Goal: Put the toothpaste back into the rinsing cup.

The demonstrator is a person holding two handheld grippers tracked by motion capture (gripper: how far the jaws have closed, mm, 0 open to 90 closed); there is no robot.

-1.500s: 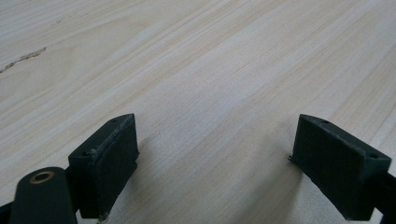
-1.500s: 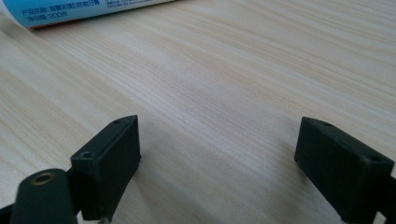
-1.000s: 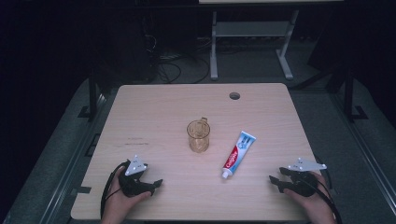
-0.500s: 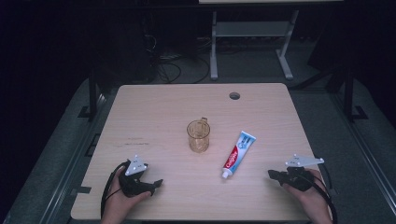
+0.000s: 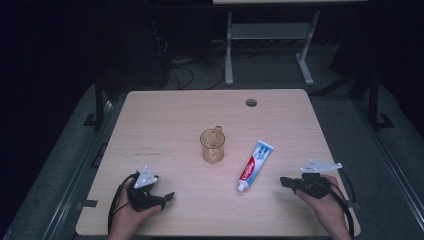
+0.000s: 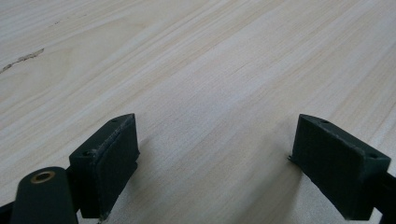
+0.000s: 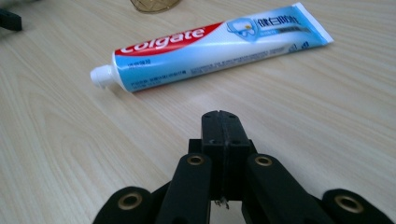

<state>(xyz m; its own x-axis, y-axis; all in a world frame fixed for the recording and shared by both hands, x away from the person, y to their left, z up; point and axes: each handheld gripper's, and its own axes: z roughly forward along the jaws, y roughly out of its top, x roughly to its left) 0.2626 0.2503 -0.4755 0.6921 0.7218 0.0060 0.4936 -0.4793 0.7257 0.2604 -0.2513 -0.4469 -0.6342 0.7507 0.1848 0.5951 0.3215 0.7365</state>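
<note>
The right gripper [image 5: 284,181] is held low over the wooden table [image 5: 165,125], jaws just brought together on nothing, aimed at the toothpaste tube [image 7: 210,44] lying just ahead. The left gripper [image 5: 169,196] is rested near the front edge, jaws apart and empty. A dark room is seen beyond.

Wooden table [image 5: 165,115]; toothpaste tube [image 5: 255,159] flat beside upright cup [image 5: 212,145].

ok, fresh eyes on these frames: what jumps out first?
The toothpaste tube, red, white and blue, lying flat right of centre on the pale table. Just left of it stands a clear amber cup. The right tongs, shut and empty, point at the tube; the left tongs rest open.
</note>
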